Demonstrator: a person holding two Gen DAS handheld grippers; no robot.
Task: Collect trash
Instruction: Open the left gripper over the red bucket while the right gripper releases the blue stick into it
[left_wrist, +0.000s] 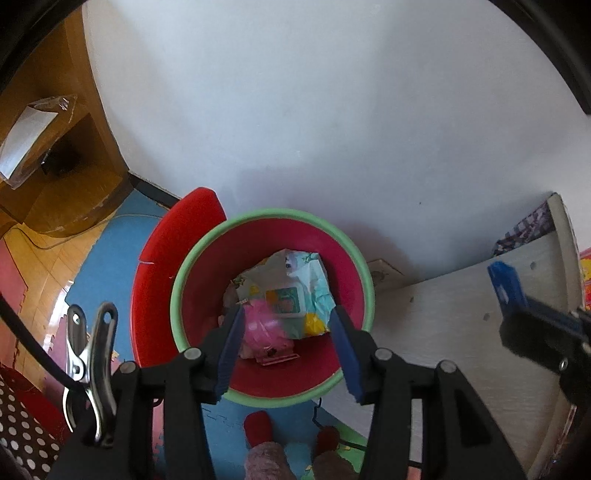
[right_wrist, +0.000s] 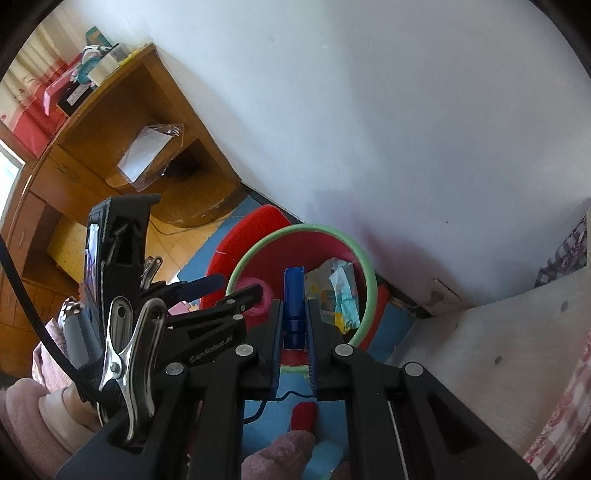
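A red bin with a green rim (left_wrist: 207, 243) stands on the floor by the wall. In it lie a crumpled wipes packet (left_wrist: 299, 280), a pink piece of trash (left_wrist: 264, 328) and a yellow scrap (left_wrist: 314, 325). My left gripper (left_wrist: 286, 317) hangs over the bin's mouth, pointing down, open; the pink piece lies by its left pad and is not pinched. My right gripper (right_wrist: 293, 306) is shut on a small blue box (right_wrist: 293, 291), just in front of the bin rim (right_wrist: 258, 243). The blue box (left_wrist: 504, 288) also shows at the right of the left wrist view.
A red curved plastic piece (left_wrist: 166, 251) stands behind the bin. A wooden desk (right_wrist: 122, 177) is at the left, a white panel (left_wrist: 461, 317) at the right, the wall behind. A person's red slippers (left_wrist: 258, 424) rest on the blue foam mat (left_wrist: 110, 258). A cable (right_wrist: 280, 398) runs below.
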